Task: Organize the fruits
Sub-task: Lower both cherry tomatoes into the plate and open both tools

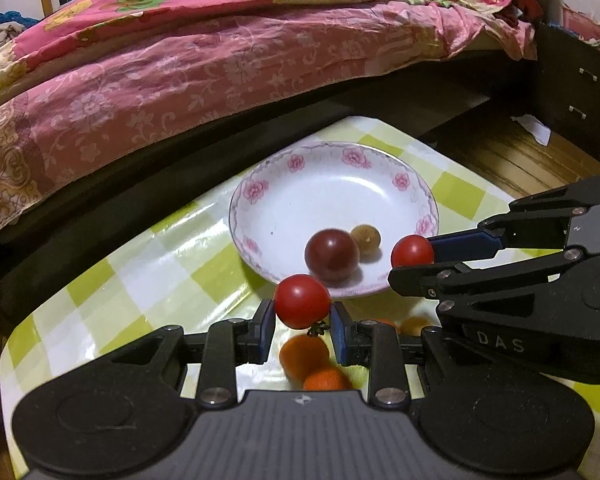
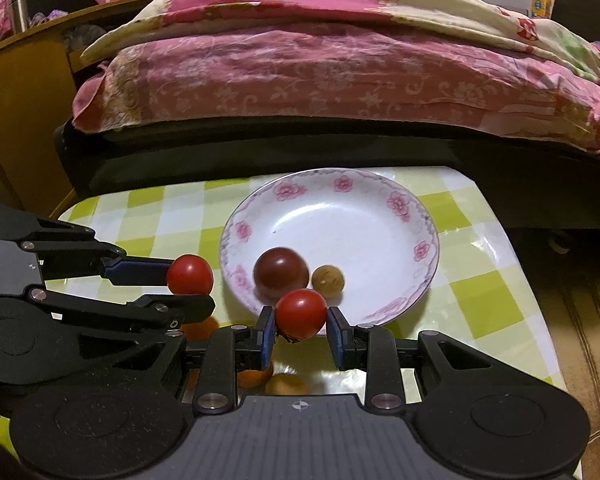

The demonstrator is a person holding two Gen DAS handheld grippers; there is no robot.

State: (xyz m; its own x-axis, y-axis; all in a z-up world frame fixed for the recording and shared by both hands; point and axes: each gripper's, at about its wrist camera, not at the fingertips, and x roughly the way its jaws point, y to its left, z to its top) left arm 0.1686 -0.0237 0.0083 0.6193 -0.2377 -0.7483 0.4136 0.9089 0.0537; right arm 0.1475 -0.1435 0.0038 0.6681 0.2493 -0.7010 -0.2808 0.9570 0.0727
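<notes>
Between the blue pads of your left gripper (image 1: 302, 316), low in the centre of the left wrist frame, sits a red cherry tomato (image 1: 302, 301); the two fingers pinch it from both sides, and a small green stem hangs under it. Your right gripper (image 2: 301, 326) does the same in its own frame: it is pressed onto a second red tomato (image 2: 301, 314), low in the centre, though a thin gap seems to show at the right pad, so I cannot tell if that pad really touches.

Each gripper appears also in the other camera. From the left wrist view your right gripper (image 1: 414, 258) enters from the right edge with its tomato (image 1: 412, 251) just over the near rim of the plate (image 1: 284, 168). From the right wrist view your left gripper (image 2: 192, 284) enters from the left edge, its tomato (image 2: 190, 274) just beside the plate (image 2: 380, 184).

On the white plate with pink flowers lie a dark red tomato (image 2: 281, 272) and a smaller yellowish fruit (image 2: 329, 280), close together near the front rim.

Under the grippers, on the green and white checked tablecloth (image 1: 100, 292), some orange fruits (image 1: 304, 354) lie blurred. Behind the table, across the upper frame, stands a bed with a pink flowered cover (image 1: 204, 52).
</notes>
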